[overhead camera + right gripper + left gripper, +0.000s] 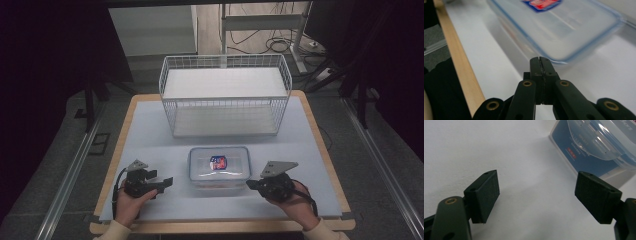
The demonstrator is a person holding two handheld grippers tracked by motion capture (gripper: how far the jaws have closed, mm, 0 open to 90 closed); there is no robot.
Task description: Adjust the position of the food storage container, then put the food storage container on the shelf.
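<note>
Clear plastic forms the box, which is closed by a blue-rimmed lid and set flat on the white mat, just in front of the wire basket. The left gripper is held beside the box's left side, its jaws spread wide with nothing between them. The right gripper is held at the box's right near corner, its jaws pressed together and empty.

We are seeing grey floor surrounding the wooden-edged table, cables lying beyond it, darkness flanking it.
</note>
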